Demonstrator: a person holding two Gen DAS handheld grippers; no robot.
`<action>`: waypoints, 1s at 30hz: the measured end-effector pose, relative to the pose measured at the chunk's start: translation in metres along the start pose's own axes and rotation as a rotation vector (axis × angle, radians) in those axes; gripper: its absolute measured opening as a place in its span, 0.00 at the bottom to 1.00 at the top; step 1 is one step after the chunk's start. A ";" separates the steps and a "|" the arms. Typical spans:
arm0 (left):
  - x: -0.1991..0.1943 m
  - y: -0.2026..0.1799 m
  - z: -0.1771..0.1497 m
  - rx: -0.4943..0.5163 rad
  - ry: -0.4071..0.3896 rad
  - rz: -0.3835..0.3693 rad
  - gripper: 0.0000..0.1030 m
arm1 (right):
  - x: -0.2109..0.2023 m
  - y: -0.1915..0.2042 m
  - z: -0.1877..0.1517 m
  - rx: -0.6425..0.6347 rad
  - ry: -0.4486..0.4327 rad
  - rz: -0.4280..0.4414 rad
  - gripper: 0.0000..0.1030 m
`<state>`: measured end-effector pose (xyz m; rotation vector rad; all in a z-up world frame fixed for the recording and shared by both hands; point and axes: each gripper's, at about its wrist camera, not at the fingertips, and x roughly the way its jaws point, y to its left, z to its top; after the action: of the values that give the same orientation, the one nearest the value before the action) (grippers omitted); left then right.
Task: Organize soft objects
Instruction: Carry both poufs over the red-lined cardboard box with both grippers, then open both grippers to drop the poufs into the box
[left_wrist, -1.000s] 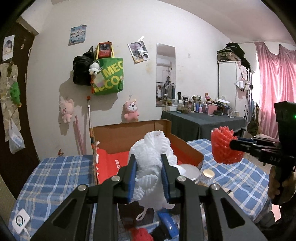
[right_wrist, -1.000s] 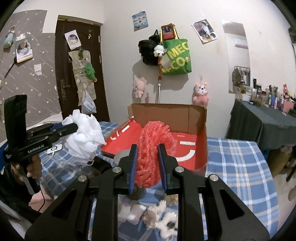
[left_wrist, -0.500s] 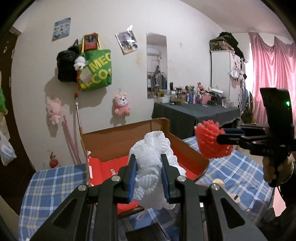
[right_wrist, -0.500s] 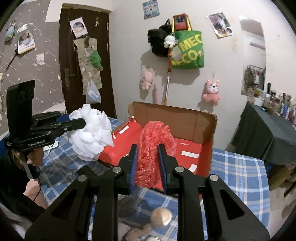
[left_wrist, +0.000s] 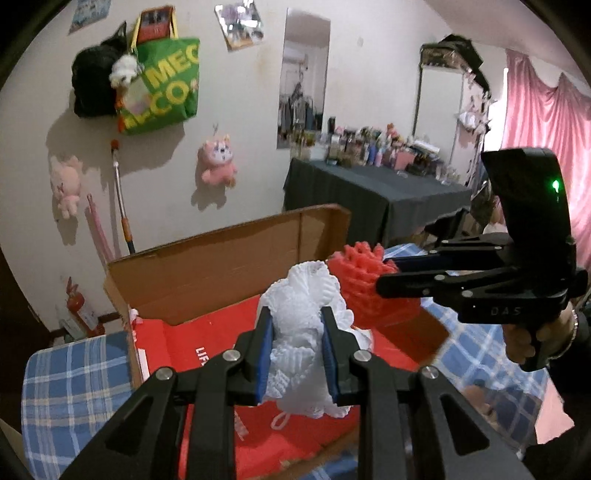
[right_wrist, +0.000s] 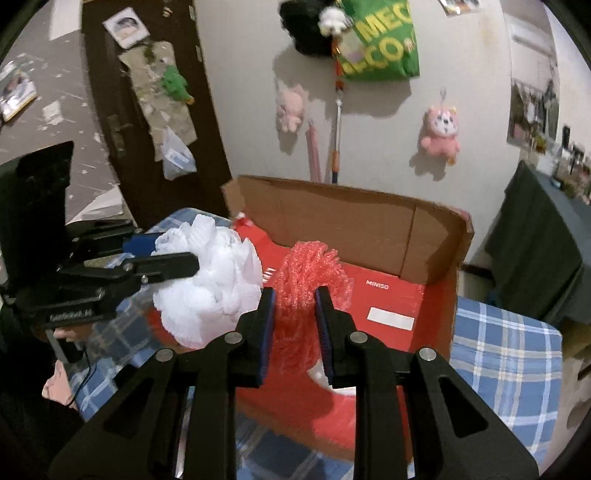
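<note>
My left gripper (left_wrist: 297, 325) is shut on a white mesh bath pouf (left_wrist: 299, 295) and holds it over the open cardboard box (left_wrist: 229, 258) with its red lining. My right gripper (right_wrist: 293, 306) is shut on a red mesh pouf (right_wrist: 306, 269), also above the box (right_wrist: 354, 221). The two poufs hang side by side, close together. The right gripper with the red pouf (left_wrist: 365, 284) shows in the left wrist view; the left gripper with the white pouf (right_wrist: 210, 280) shows in the right wrist view.
The box stands on a blue plaid tablecloth (left_wrist: 66, 391), (right_wrist: 506, 354). A white round object (right_wrist: 332, 384) lies in the box under the red pouf. Plush toys (left_wrist: 218, 162) and a green bag (left_wrist: 162, 88) hang on the wall. A dark cluttered table (left_wrist: 373, 188) stands behind.
Both grippers have moved forward and inward over the box, bringing the white and red poufs close together. The box now fills more of both views.
</note>
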<state>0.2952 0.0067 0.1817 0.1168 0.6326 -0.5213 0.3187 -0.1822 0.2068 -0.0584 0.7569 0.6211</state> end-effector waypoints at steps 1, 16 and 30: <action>0.011 0.004 0.002 -0.001 0.017 0.005 0.25 | 0.010 -0.005 0.004 0.013 0.015 -0.003 0.20; 0.130 0.058 0.014 -0.117 0.214 0.059 0.25 | 0.135 -0.055 0.033 0.159 0.240 -0.070 0.20; 0.153 0.074 0.011 -0.156 0.225 0.085 0.33 | 0.167 -0.082 0.029 0.250 0.275 -0.078 0.25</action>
<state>0.4421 0.0020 0.0967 0.0552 0.8818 -0.3777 0.4745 -0.1572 0.1041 0.0579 1.0891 0.4445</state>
